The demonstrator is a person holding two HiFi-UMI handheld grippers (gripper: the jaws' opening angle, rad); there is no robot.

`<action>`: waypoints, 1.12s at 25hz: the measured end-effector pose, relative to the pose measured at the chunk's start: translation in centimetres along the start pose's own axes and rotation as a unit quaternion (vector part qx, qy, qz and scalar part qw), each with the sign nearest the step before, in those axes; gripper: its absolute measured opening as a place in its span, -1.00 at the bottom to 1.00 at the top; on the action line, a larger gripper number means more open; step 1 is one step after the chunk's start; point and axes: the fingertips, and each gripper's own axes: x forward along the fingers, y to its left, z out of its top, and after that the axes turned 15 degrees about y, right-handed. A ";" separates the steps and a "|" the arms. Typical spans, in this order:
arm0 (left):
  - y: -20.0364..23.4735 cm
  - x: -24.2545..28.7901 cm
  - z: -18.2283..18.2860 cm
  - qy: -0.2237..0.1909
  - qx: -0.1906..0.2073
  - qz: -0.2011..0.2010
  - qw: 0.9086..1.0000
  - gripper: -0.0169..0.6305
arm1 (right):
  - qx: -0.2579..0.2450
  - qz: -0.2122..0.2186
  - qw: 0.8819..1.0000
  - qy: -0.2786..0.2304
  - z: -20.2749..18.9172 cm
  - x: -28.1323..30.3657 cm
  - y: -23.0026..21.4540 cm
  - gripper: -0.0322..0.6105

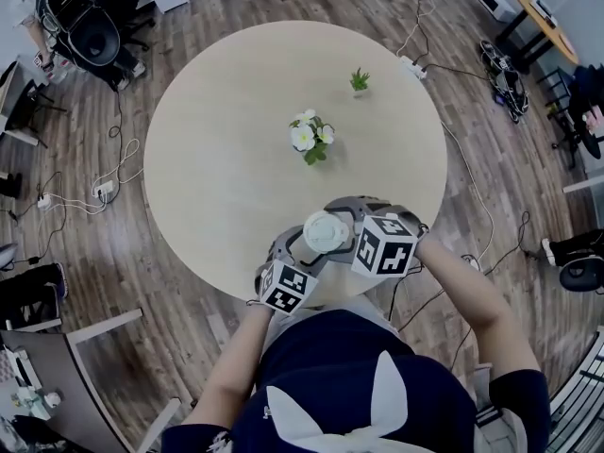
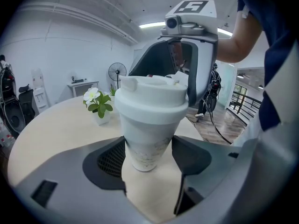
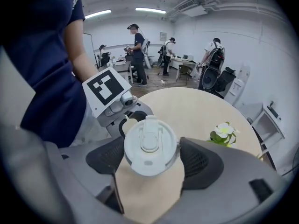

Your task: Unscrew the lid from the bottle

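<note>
Two grips at lower centre of head view, near table (image 1: 236,140) edge: left gripper (image 2: 148,157) clenched on bottle (image 2: 147,139) body to stop spin; right gripper (image 3: 152,158) clamped round lid (image 3: 149,143) from above for twisting.

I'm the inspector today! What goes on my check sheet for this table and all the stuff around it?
Surface: round pale table, looks clean.
Job's things: white bottle upright near the person's edge, lid on top.
Clutter: pot of white flowers mid-table; small green plant farther back.
Grippers: left gripper clamps the bottle's body; right gripper clamps the lid.
Cables: nothing seen on the table; cables trail over the floor around it.
Surroundings: wooden floor; office chair; people standing by desks behind.
</note>
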 end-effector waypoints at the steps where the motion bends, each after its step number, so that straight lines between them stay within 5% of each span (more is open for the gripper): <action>1: 0.0 0.0 0.0 0.000 0.001 0.000 1.000 0.02 | -0.013 0.006 1.000 0.007 0.0 0.0 0.0 0.28; 11: 0.0 0.1 0.1 0.005 0.004 -0.004 1.000 0.02 | -0.161 0.025 0.984 0.077 -0.1 0.1 0.3 0.28; 15: -0.1 0.2 0.0 0.006 0.003 -0.004 1.000 0.02 | -0.158 0.011 0.985 0.073 -0.3 0.1 0.4 0.29; 19: -0.1 0.3 0.0 0.003 0.002 -0.004 1.000 0.02 | -0.053 -0.010 0.998 0.032 -0.6 -0.6 -0.3 0.33; 22: 0.0 0.3 -0.1 0.003 0.000 -0.006 1.000 0.02 | 0.074 -0.008 0.995 -0.060 -0.1 -2.2 -0.5 0.34; 28: 0.1 0.2 -0.1 0.004 -0.002 -0.008 1.000 0.02 | 0.291 -0.055 0.934 -0.201 0.0 -3.3 -1.7 0.38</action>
